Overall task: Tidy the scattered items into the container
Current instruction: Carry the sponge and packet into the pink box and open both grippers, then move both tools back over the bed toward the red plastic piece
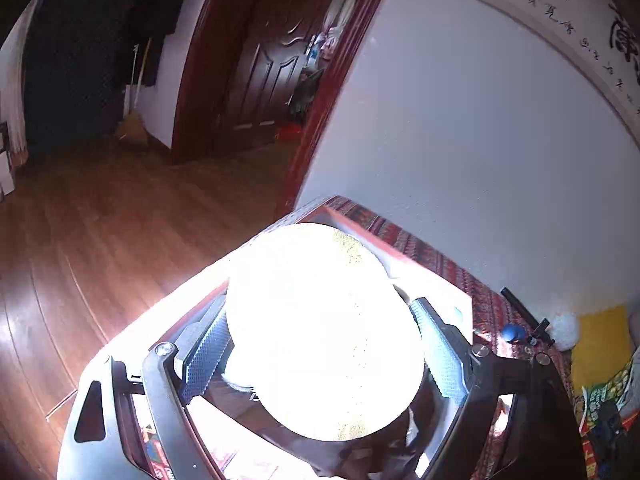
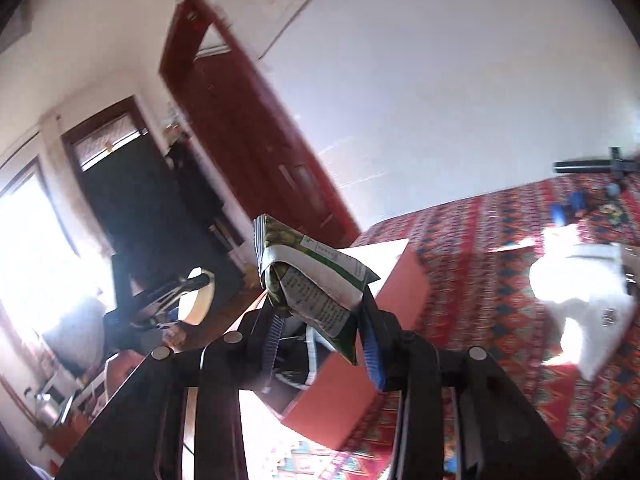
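Mid-drop: the left claw (image 1: 320,344) grips a round tub (image 1: 324,332) at lower centre, the right claw (image 2: 320,344) pinches a packet (image 2: 312,280), both above the box (image 2: 400,276), so each needs opening next.

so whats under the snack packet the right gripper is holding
The snack packet, pinched in the right gripper, hangs over the open red box. A white band shows inside below it; the rest of the interior is hidden by packet and fingers.
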Tool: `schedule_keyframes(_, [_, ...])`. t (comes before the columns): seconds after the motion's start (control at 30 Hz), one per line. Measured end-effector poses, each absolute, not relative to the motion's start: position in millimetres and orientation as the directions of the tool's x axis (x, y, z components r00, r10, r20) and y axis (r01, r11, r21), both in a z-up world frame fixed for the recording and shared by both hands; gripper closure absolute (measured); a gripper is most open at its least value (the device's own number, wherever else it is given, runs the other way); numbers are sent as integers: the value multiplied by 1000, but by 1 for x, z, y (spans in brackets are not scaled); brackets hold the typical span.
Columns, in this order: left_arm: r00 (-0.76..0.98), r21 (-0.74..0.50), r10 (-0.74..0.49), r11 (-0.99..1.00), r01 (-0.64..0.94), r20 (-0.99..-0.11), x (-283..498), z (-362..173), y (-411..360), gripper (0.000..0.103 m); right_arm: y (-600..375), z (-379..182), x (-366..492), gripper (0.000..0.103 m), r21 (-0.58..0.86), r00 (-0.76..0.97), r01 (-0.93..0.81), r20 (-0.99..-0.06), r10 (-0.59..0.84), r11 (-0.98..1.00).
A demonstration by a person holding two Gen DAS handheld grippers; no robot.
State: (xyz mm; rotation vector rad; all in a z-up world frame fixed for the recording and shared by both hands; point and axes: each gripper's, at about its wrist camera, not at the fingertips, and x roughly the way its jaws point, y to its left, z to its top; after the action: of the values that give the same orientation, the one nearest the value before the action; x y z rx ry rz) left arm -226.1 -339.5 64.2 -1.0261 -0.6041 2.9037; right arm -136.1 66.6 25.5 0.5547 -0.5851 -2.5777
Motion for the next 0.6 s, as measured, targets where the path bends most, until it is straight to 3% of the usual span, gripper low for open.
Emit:
schedule_keyframes(0.07, [-759,-343,100,-924,169,-644,-229,50,-351,14,29,21,-156,66,460,-794,357,-308,-524,-813])
schedule_keyframes(0.1, [-751,-338,89,-923,185,-654,-228,46,-355,13,14,18,-165,60,448,-782,362,-331,-528,-818])
schedule_keyframes(0.13, [-752,-338,83,-921,192,-654,-227,44,-358,12,2,15,-171,38,433,-777,357,-354,-520,-828])
schedule_keyframes(0.2, [-767,-355,80,-914,199,-637,-221,48,-368,10,-10,11,-176,12,410,-791,336,-365,-490,-848])
schedule_keyframes(0.4, [-793,-420,93,-882,215,-602,-209,52,-386,10,19,25,-162,12,454,-832,308,-297,-468,-836])
schedule_keyframes(0.6, [-793,-388,129,-910,144,-596,-206,65,-347,10,86,49,-122,12,437,-903,206,-260,-342,-875])
